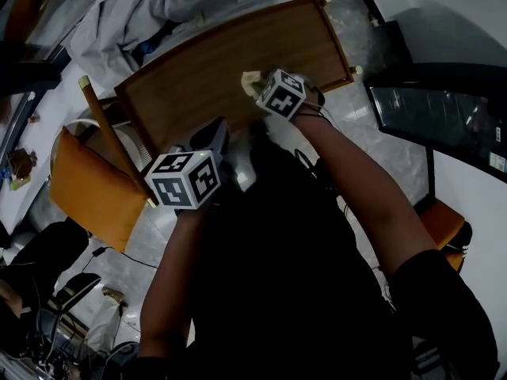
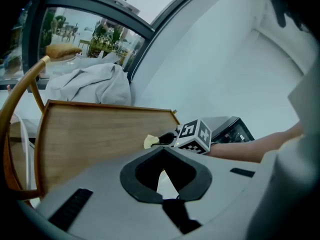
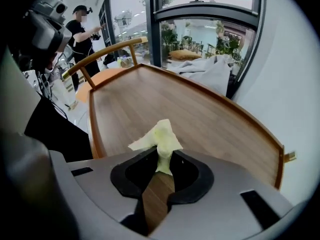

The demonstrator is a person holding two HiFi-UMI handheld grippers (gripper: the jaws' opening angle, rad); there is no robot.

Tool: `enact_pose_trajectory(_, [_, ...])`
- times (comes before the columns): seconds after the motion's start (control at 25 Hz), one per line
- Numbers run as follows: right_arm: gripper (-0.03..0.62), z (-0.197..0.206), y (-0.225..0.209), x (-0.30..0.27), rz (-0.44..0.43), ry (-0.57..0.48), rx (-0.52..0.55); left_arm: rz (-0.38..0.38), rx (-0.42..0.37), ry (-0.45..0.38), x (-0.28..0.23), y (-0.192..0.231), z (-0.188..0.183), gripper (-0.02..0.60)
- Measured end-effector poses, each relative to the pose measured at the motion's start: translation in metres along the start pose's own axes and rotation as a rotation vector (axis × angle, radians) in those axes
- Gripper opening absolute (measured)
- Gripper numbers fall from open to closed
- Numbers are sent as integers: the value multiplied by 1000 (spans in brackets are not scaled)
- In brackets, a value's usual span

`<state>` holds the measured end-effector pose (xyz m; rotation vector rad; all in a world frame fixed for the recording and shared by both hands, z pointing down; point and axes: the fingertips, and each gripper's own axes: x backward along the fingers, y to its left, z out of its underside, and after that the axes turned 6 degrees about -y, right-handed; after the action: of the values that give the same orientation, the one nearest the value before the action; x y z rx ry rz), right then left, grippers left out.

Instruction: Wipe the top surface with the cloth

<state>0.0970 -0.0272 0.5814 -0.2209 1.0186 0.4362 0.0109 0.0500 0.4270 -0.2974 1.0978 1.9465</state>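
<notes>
A pale yellow cloth is bunched between the jaws of my right gripper, which is shut on it. The cloth sits over the wooden table top, a brown surface with a raised rim. In the head view the right gripper holds the cloth near the table top's middle right. From the left gripper view, the cloth and the right gripper's marker cube show over the wood. My left gripper is shut on nothing and hangs off the table's near edge.
A wooden chair with an orange seat stands at the table's left. Grey fabric lies heaped beyond the far edge. A dark glass-topped unit stands at the right. A person stands far off in the right gripper view.
</notes>
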Motion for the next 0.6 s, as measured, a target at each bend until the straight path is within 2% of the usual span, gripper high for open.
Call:
enact_pose_trajectory(0.4, [82, 71, -75, 48, 99, 55, -55, 42, -7, 21, -48, -38, 1, 12])
enact_pose_trajectory(0.6, [81, 92, -101, 64, 145, 103, -39, 62, -20, 21, -66, -51, -4, 12])
